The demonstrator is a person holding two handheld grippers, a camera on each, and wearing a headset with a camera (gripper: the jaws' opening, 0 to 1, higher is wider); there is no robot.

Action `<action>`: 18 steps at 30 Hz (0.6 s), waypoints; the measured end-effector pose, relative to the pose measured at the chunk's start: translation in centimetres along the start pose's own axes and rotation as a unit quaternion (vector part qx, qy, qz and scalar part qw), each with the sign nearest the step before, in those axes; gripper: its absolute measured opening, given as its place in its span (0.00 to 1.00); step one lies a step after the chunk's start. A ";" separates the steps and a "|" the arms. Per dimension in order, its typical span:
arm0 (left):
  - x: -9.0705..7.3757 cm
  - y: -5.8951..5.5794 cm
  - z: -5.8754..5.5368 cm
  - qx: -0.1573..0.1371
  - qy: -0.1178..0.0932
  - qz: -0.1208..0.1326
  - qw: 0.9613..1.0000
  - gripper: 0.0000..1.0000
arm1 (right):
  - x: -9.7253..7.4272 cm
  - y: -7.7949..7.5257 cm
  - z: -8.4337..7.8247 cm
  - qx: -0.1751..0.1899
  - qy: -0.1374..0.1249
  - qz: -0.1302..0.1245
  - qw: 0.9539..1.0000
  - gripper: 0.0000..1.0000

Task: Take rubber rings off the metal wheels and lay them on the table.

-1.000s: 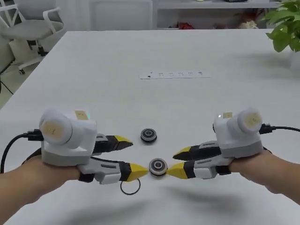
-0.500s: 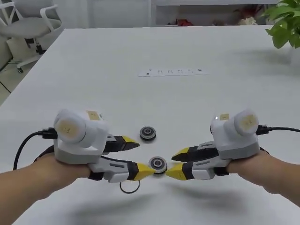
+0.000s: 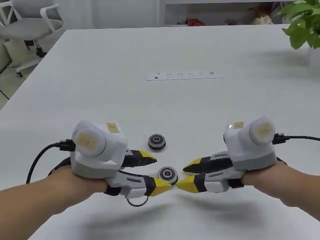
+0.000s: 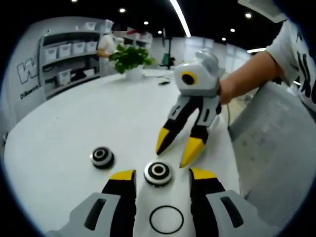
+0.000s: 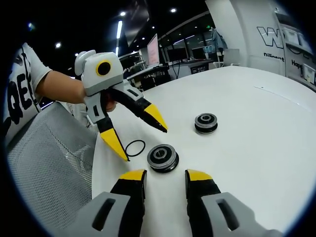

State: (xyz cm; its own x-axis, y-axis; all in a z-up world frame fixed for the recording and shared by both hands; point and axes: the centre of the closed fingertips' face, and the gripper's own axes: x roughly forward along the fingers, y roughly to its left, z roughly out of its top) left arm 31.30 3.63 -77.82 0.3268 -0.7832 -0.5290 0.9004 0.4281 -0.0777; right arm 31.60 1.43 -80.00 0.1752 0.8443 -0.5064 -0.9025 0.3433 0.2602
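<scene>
L gripper (image 3: 159, 172) and R gripper (image 3: 184, 175) meet nearly tip to tip at the near wheel (image 3: 167, 174), head view, front of the table (image 3: 100, 75). Both have their jaws apart, L's wide and R's narrower, and neither grips anything. The ring (image 3: 137, 201) lies flat on the table beneath L's lower jaw, approx. half of it hidden. The far wheel (image 3: 157, 141) sits just behind, clear of both. A plant (image 3: 302, 22) is cut off at top right, and a power strip (image 3: 182, 76) lies mid-table. Vs. 0.5 s ago, L gripper has slid right toward the near wheel and covers more of the ring; R gripper and both wheels are much as they were.

Left gripper view: L gripper (image 4: 163, 177) has its jaws either side of the near wheel (image 4: 158, 173), w/ the ring (image 4: 166, 219) on the table between them, closer to the camera. R gripper (image 4: 176, 150) comes in from beyond, its tips just beside that wheel. The far wheel (image 4: 102, 157) is off to the left. Whether either wheel wears a rubber ring is hard to make out.

Right gripper view: R gripper (image 5: 165, 176), jaws parted, has the near wheel (image 5: 162, 157) just ahead. L gripper (image 5: 140, 139) hangs w/ the ring (image 5: 135, 147) between its tips. The far wheel (image 5: 206, 122) is beyond.

Count: 2 grippers, 2 wheels, 1 loose ring.
</scene>
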 end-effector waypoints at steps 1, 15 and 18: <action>0.1 0.0 0.0 0.000 0.001 -0.001 1.000 0.43 | 0.0 0.0 0.0 0.000 0.000 0.000 1.000 0.28; 1.0 0.0 -0.2 -0.008 0.008 -0.003 1.000 0.31 | 0.0 0.1 -0.2 0.003 0.002 0.001 1.000 0.28; 1.1 0.0 -0.3 -0.007 0.011 -0.002 1.000 0.28 | 0.0 0.1 -0.4 0.002 0.004 0.001 1.000 0.28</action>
State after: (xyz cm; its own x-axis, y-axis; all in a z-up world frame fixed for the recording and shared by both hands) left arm 31.64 2.86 -78.65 0.3160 -0.7755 -0.5466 0.8977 0.4308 -0.0923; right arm 31.40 1.28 -80.30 0.1699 0.8414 -0.5131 -0.9008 0.3437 0.2653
